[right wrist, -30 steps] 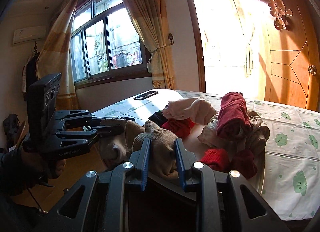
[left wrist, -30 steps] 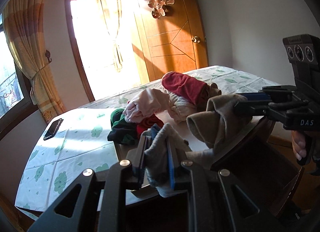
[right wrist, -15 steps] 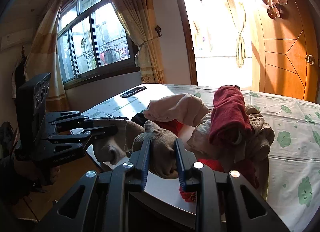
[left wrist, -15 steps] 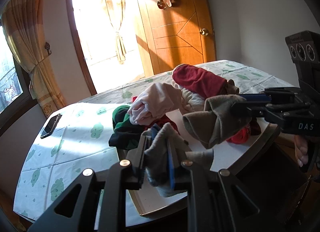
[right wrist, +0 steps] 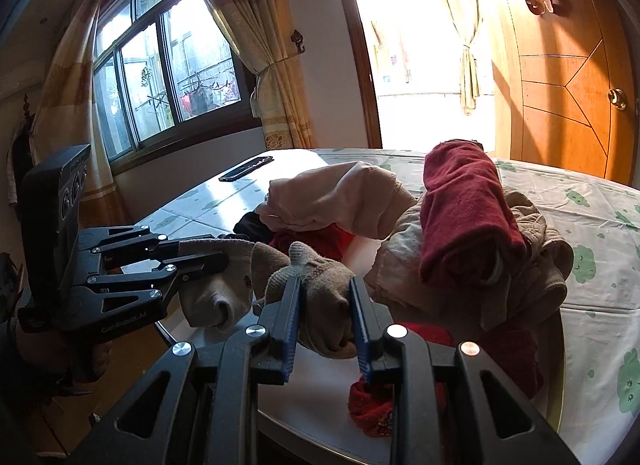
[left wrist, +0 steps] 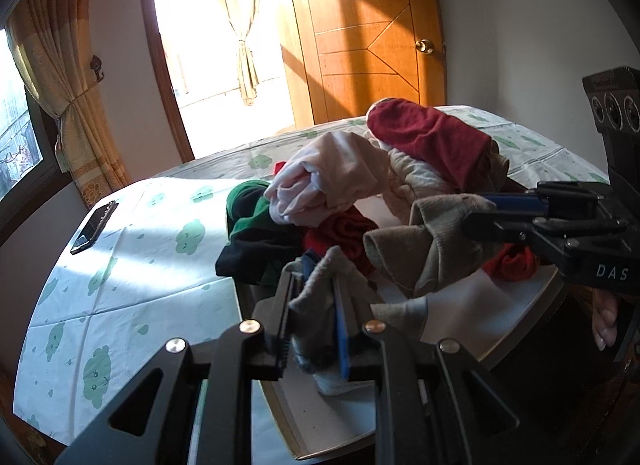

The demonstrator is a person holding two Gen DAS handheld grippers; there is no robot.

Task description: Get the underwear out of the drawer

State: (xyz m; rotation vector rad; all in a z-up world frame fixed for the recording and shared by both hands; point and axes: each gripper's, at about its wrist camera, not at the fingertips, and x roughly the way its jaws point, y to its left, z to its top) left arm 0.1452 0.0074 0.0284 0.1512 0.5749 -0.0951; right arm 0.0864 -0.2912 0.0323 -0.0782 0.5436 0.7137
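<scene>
Here we hold one beige-grey piece of underwear point(left wrist: 424, 249) stretched between our two claws, up over the near edge of a pale round board point(left wrist: 460, 305) that lies on the bed, just in front of the heap of other garments. Our left gripper point(left wrist: 314, 301) has its blue-lined jaws pinched close together on one bunched end of the cloth, which spills out above and below the pads. Our right gripper point(right wrist: 324, 305) is likewise clamped tight on the other end, a thick knitted-looking fold filling the gap between its fingers point(right wrist: 292, 317). In the left wrist view the right claw comes in from the right side, gripping the fabric at about the same height. Behind the held piece sits the pile: a dark red garment point(right wrist: 464, 221) draped on top, a pale pink one point(left wrist: 328, 181) beside it, crumpled cream cloth point(right wrist: 404, 265) underneath, bright red pieces point(right wrist: 384, 405) low on the board and a green and black one point(left wrist: 248, 233) at the left. The pile rests on a white bedsheet with green cloud prints point(left wrist: 120, 265), where a dark phone point(left wrist: 94, 227) lies well apart near the far edge. A wooden door point(left wrist: 372, 45), a sunlit doorway point(right wrist: 420, 45), yellow curtains point(right wrist: 256, 45) and a window point(right wrist: 160, 73) stand beyond.
</scene>
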